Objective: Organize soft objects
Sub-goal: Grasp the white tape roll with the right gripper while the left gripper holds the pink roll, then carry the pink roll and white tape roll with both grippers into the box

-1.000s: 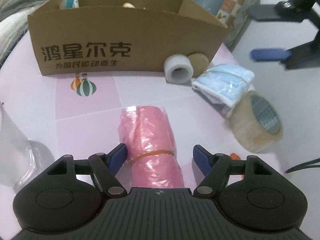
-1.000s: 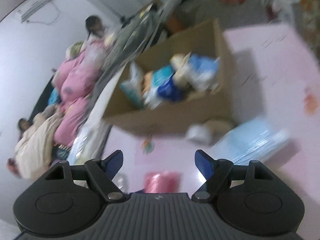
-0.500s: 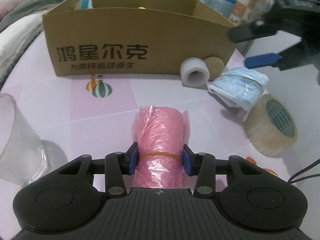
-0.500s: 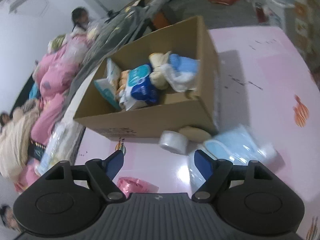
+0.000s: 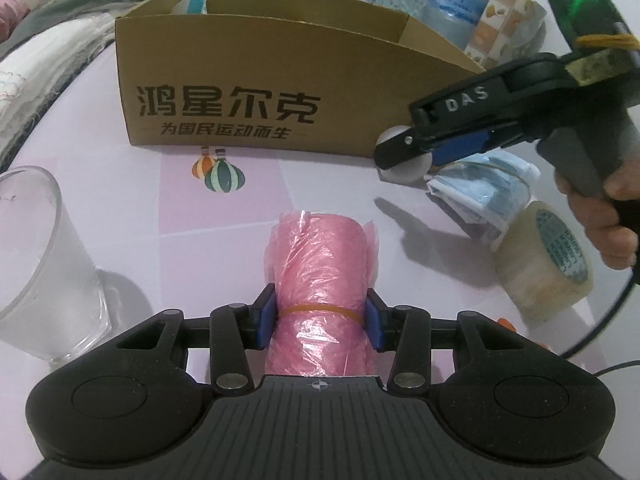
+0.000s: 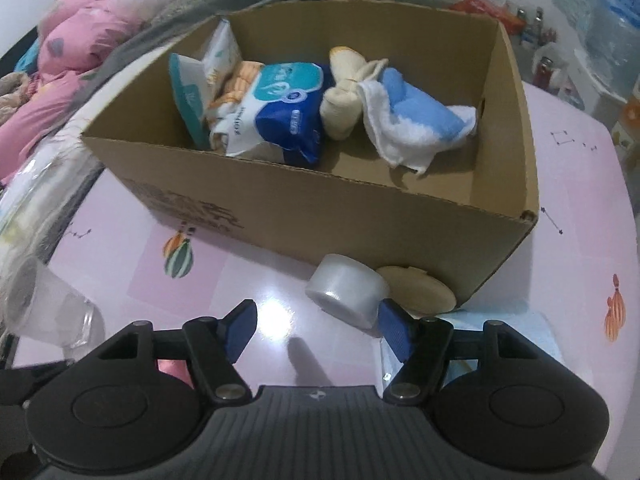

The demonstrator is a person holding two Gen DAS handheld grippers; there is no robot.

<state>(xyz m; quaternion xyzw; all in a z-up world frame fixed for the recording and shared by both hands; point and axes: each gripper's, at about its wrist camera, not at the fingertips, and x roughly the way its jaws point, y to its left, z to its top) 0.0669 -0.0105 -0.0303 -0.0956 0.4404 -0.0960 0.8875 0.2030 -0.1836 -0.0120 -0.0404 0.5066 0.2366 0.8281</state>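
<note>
The left gripper clamps a pink bag roll lying on the table; its near end is hidden. The right gripper is closing, empty, partly covering the face masks beside the box.

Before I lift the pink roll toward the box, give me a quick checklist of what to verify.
1. Left gripper clamped on the pink bag roll: ok, both pads press its sides at the rubber band.
2. Free space in the cardboard box: ok, bare floor shows at its right end.
3. Lift path over the box's near wall: ok, nothing between roll and wall.
4. Right gripper out of the way: ok, off to the right by the white tape roll, jaws closing with nothing between them.
5. Glass cup beside the left gripper: cannot tell if clearance suffices.
</note>
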